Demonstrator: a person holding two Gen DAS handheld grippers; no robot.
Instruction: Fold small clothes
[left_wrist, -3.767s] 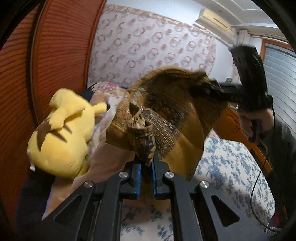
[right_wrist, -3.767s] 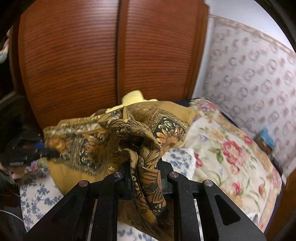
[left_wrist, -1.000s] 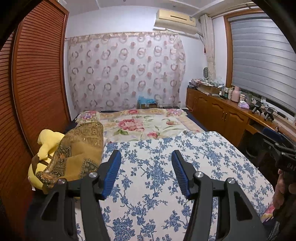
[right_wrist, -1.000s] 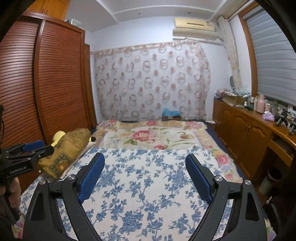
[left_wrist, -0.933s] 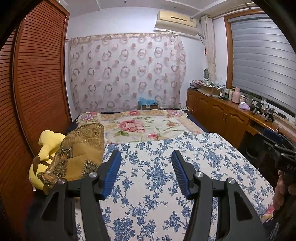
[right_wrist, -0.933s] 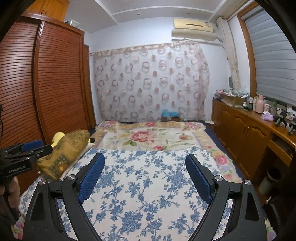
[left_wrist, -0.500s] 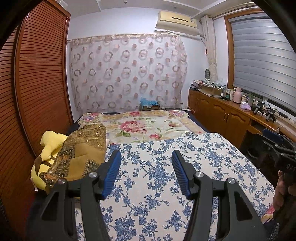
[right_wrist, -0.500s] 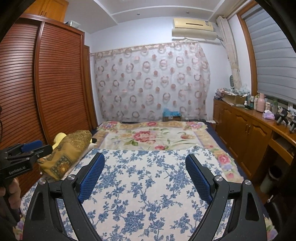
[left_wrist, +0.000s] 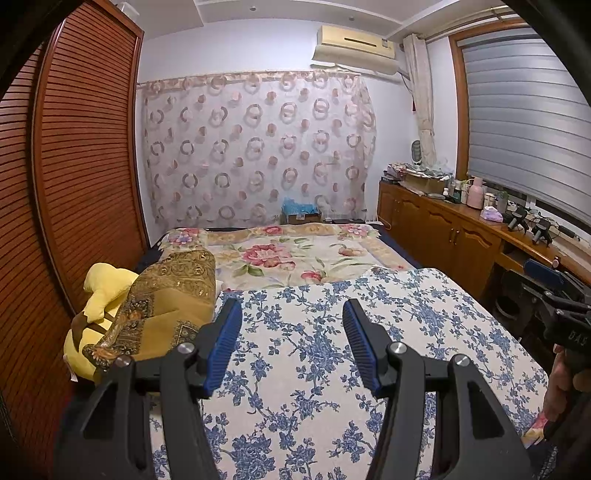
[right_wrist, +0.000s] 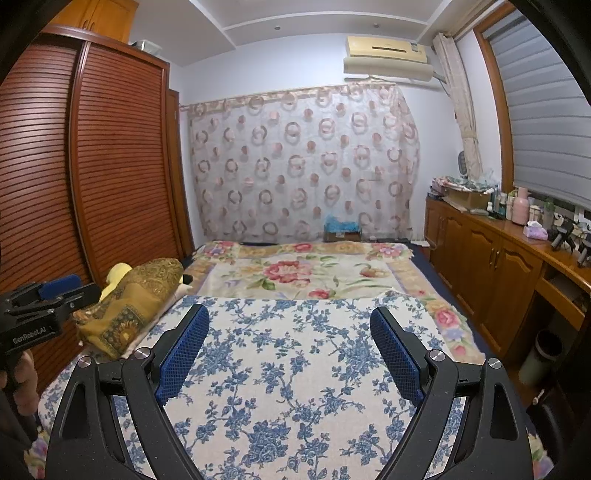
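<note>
A golden-brown patterned cloth lies folded at the bed's left side, draped over a yellow plush toy. My left gripper is open over the blue-flowered sheet, with nothing between its blue pads; the cloth lies just left of its left finger. My right gripper stands wide open over the same sheet, also with nothing in it, and the cloth is well off to its left. A hand holds the left gripper at that view's left edge.
A slatted wooden wardrobe runs along the bed's left side. Low wooden cabinets with bottles and small items on top stand on the right. A floral blanket covers the far half of the bed, before a patterned curtain.
Earlier both grippers were shut on the cloth, holding it up in the air. Now it lies on the plush toy and both grippers are open and drawn back. In the last second hardly anything moved.
</note>
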